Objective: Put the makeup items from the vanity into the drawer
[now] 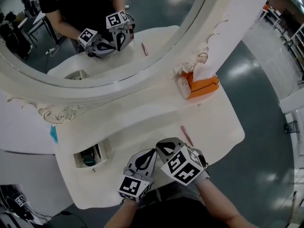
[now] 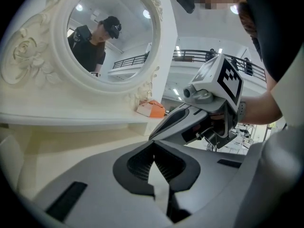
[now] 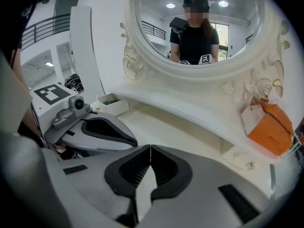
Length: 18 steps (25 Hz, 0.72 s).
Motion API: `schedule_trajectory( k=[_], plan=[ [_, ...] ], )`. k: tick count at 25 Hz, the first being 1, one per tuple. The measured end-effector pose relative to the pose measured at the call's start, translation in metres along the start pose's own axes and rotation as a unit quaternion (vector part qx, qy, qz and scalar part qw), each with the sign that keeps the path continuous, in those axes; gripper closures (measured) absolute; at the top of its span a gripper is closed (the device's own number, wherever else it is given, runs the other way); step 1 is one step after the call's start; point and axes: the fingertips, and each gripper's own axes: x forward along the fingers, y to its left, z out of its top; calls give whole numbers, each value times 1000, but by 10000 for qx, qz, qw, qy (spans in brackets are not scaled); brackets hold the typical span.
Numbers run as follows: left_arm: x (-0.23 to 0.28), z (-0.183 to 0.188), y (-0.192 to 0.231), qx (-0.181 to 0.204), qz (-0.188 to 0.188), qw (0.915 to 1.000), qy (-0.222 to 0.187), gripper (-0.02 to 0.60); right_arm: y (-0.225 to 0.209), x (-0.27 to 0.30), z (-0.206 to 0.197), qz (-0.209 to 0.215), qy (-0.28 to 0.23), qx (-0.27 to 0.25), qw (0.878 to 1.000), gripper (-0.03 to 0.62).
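Observation:
A thin pink makeup stick point(image 1: 186, 135) lies on the white vanity top point(image 1: 142, 118), just right of and beyond my grippers. A small drawer point(image 1: 90, 156) stands open at the top's left, with something teal inside; it also shows in the right gripper view point(image 3: 113, 103). My left gripper point(image 1: 150, 152) and right gripper point(image 1: 162, 142) hover side by side over the near edge. Both are shut with nothing between the jaws, which meet in the left gripper view point(image 2: 153, 144) and the right gripper view point(image 3: 150, 147). The pink stick is hidden in both gripper views.
A large oval mirror point(image 1: 95, 80) in an ornate white frame stands at the back. An orange tissue box point(image 1: 202, 85) sits at the back right. A small teal thing point(image 1: 53, 134) shows at the vanity's left edge. Grey floor lies to the right.

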Motion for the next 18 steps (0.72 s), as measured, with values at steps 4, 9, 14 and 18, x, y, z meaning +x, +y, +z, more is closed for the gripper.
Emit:
schedule_trajectory(
  k=[4,9,14,18],
  plan=[
    [13,-1,-7,19,-142,9999,58,568,-13,-5,-8,-118,-11,113,9999,572],
    [31,-5,-19,36,-341,9993,147,568,-28,-13,-22,-267,-17,291,9992,572],
    [47,-6,-30,82,-506,9984,234,568,-43,-19,-36,-369,-56,532,9979,571],
    [58,-7,-36,97,-577,9979,285,568,-52,-24,-45,-416,-39,642,9971,571]
  ],
)
